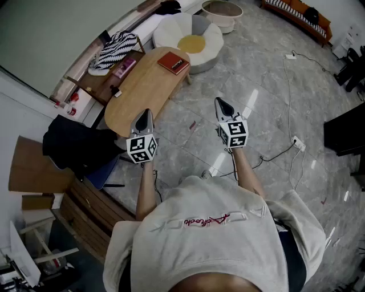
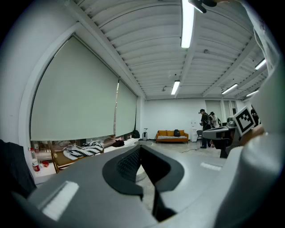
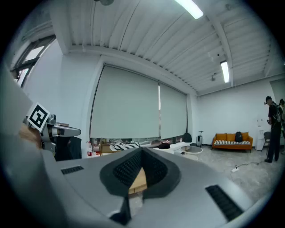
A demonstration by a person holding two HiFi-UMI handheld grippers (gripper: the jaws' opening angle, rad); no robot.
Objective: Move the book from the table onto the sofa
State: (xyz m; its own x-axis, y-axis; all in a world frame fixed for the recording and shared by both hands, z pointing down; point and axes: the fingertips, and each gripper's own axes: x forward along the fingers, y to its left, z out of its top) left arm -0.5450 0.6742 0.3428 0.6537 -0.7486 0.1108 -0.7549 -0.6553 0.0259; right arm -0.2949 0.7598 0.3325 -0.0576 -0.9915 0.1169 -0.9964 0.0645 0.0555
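Task not started, by the look of it. Sofa (image 1: pixel 296 12) sits far across the floor, no book visible on it. Bench (image 1: pixel 142 88) is ahead-left of the person. Left gripper (image 1: pixel 146 114) hangs near the bench's near end; right gripper (image 1: pixel 222 105) is over bare floor. Both held about level, fingers together on each, nothing between them. Book (image 1: pixel 173 63) lies flat near the bench's far end, well apart from both grippers. Left to do: reach, grasp, carry to sofa, set down.
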